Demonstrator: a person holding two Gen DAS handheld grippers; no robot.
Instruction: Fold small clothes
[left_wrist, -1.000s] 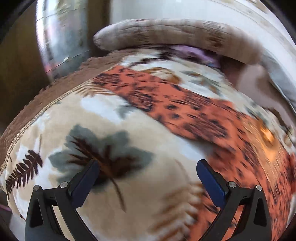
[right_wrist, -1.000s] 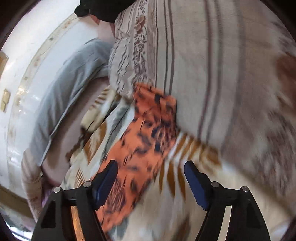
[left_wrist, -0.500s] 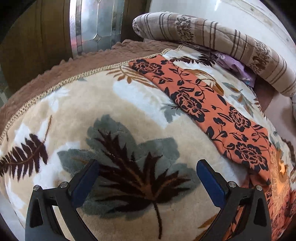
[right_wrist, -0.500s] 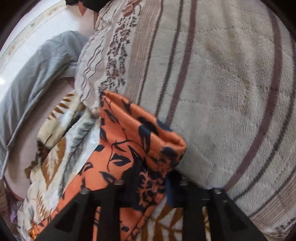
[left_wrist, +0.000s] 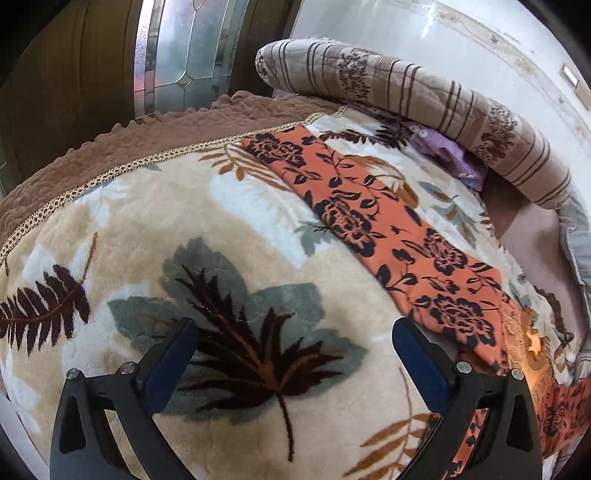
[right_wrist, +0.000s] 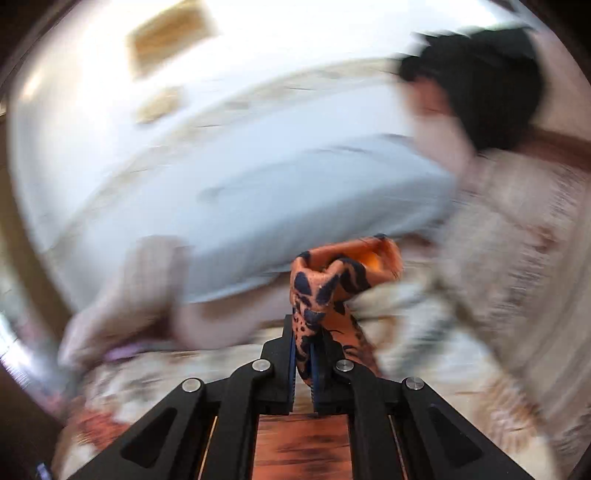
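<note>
right gripper (right_wrist: 303, 354) pinches the orange cloth (right_wrist: 325, 291) by a thin bunch; it may slip out. left gripper (left_wrist: 295, 354) gapes wide, empty.

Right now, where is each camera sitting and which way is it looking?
Left wrist: on the left hand-held gripper, facing forward and down over the leaf blanket; its two blue fingers show, spread open.
Right wrist: on the right hand-held gripper, facing forward over a blurred bed; its fingers show shut on the orange cloth.
Shared: both see the orange cloth.
</note>
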